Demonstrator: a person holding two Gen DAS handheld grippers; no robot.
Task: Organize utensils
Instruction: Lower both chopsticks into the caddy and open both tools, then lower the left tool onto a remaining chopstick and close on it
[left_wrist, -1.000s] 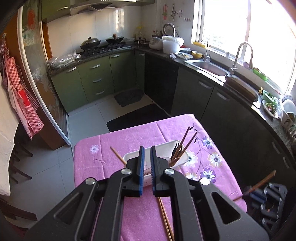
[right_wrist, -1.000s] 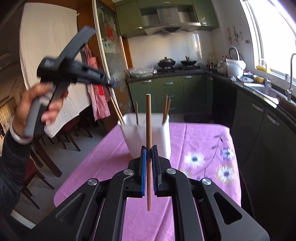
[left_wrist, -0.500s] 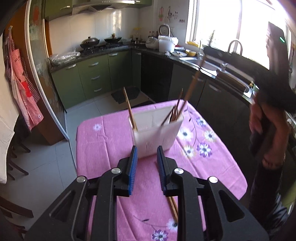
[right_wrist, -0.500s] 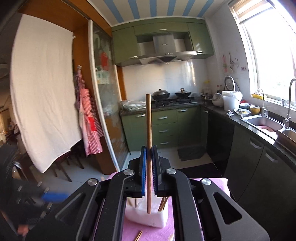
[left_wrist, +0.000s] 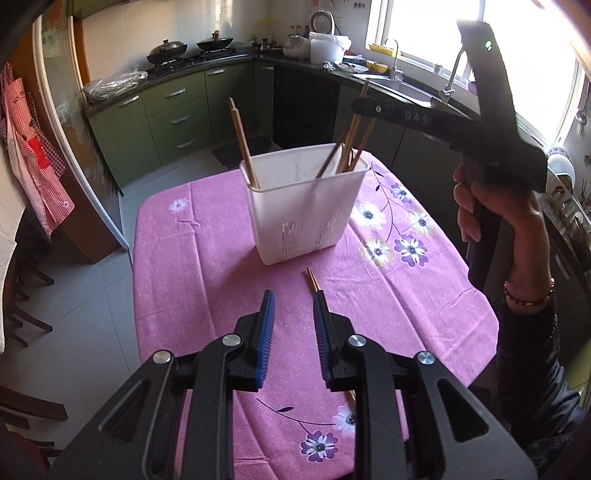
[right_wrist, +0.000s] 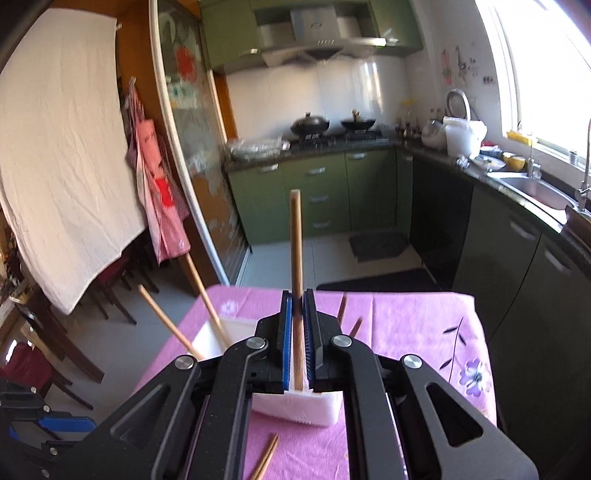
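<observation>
The right tool (right_wrist: 297, 314) is clamped on an upright wooden chopstick (right_wrist: 295, 236) above the white plastic utensil holder (left_wrist: 303, 206). The left tool (left_wrist: 291, 314), fingers apart, hovers over two chopsticks (left_wrist: 312, 280) lying on the pink floral tabletop (left_wrist: 207, 266).

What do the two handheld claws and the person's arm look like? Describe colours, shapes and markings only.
Both the left claw and right claw are black with ribbed blue pads and silver pivot bolts. The right one shows embossed letters and a green light; the right hand wears a bracelet and dark sleeve.

chopsticks (left_wrist: 313, 282) lie on the tablecloth (left_wrist: 207, 258) before the holder (left_wrist: 303, 210) of chopsticks.
</observation>
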